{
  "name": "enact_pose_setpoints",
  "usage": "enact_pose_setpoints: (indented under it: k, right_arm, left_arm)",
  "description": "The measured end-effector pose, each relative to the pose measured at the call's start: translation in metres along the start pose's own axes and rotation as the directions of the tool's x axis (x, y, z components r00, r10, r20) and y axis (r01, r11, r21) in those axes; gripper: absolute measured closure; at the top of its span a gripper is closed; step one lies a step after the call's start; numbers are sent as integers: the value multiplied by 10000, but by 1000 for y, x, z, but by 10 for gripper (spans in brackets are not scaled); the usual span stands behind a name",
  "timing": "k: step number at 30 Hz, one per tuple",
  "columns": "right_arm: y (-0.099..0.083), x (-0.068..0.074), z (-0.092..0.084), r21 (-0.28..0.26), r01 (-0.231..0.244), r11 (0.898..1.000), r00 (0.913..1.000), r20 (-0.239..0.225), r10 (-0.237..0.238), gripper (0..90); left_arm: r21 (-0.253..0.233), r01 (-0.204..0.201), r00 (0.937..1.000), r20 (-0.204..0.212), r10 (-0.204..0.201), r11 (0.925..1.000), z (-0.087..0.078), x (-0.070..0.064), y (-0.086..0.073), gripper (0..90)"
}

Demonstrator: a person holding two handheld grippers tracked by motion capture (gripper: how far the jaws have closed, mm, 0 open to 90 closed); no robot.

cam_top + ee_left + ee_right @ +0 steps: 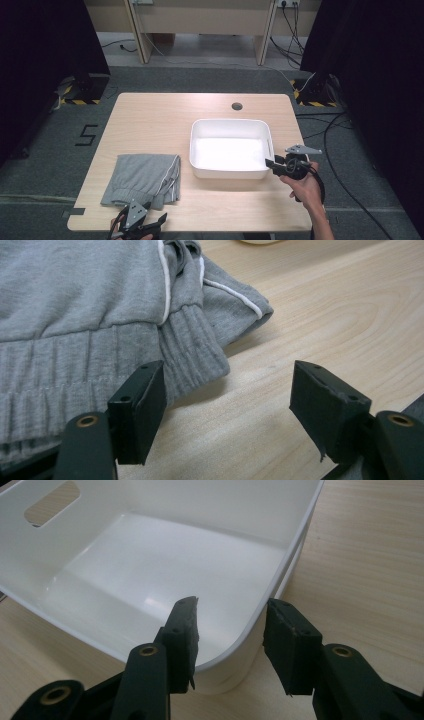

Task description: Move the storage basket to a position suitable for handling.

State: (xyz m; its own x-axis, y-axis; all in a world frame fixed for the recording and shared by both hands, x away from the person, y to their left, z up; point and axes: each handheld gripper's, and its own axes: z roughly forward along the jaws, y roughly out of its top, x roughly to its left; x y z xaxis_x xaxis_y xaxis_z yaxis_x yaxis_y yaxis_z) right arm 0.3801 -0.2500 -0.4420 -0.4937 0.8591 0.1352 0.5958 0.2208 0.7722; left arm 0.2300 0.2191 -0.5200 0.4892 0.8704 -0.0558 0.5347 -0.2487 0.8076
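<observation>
Pale wooden table (150, 115) holds a folded grey garment (142, 178) (white piping along its seam) at the near left, with the left gripper (227, 405) open just beside its cuff. Right gripper (230, 642) straddles the white tub's (200, 131) near right corner, jaws apart, not pressing.

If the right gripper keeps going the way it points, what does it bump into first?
Probably the white tub. The right gripper has its jaws open astride the tub's near corner rim, one inside, one outside, so the rim is likely the first thing met.
</observation>
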Motion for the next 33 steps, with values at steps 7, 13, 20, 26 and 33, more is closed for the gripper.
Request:
enact_pose_setpoints:
  k: [7, 13, 20, 26, 33]
  right_arm:
    - [-8, 1, -9, -41, -26, 10000, 10000, -93, 25, 576]
    - [-11, 6, -16, -203, 203, 9996, 9996, 220, -199, 522]
    - [-10, 12, -35, -698, 54, 9975, 10000, 51, -51, 456]
    - [-19, 21, -51, -985, 79, 9951, 10000, 61, -73, 440]
    - [-35, 31, -58, -992, 70, 9950, 9999, -104, -80, 425]
  left_arm:
    - [-6, 26, 10000, -12, -26, 10000, 0, 1, 0, 299]
    - [10, 23, 10000, -10, -23, 10000, 0, 1, 0, 299]
    - [4, 38, 10000, 3, -38, 10000, 0, 1, 0, 299]
    - [-12, 62, 10000, 35, -62, 10000, 0, 1, 0, 299]
    - [-15, 83, 9999, 77, -83, 10000, 0, 1, 0, 299]
